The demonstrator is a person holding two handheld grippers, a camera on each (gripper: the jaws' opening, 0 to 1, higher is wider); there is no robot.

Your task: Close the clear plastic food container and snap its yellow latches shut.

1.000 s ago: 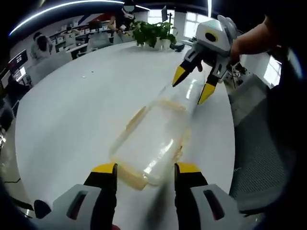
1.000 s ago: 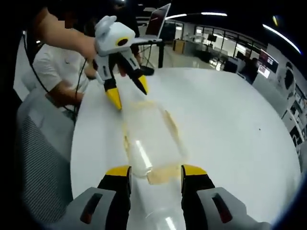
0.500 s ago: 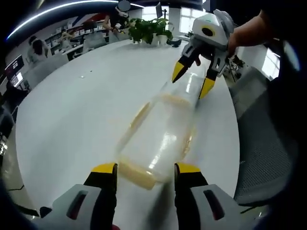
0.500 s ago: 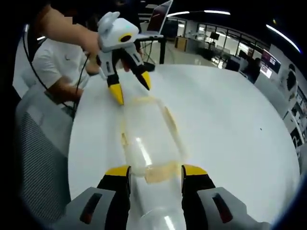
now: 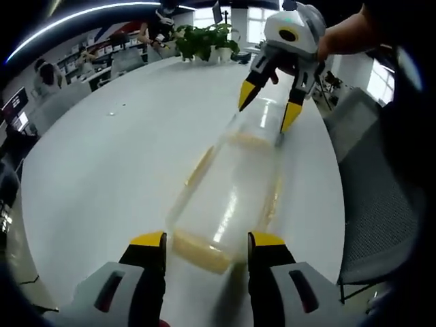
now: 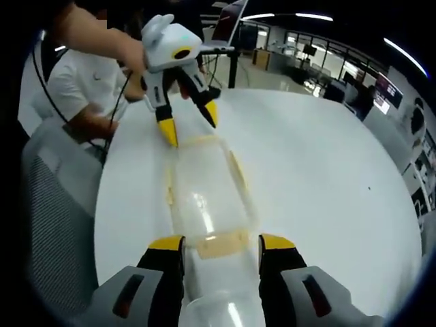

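A long clear plastic food container (image 5: 228, 194) lies lengthwise on the round white table (image 5: 102, 157). Yellow latches show at its ends and sides; the near end latch (image 5: 199, 251) is blurred. My left gripper (image 5: 208, 242) is open, its jaws on either side of that near end. At the far end, my right gripper (image 5: 268, 107) hangs open with its tips just above the container. In the right gripper view the container (image 6: 204, 197) runs away from my open right gripper (image 6: 221, 243), whose jaws flank an end latch (image 6: 221, 245). The left gripper (image 6: 191, 124) stands open over the far end.
A potted plant (image 5: 204, 42) stands at the table's far edge. A grey mesh chair (image 5: 371, 204) is beside the table. A person in a white shirt (image 6: 78, 92) sits close to the table, with an open laptop (image 6: 228, 24) beyond. Desks and people fill the background.
Both views have shifted slightly with the hands. The opposite gripper sits a little higher in each view. The container stays on the table, and both grippers stay open.
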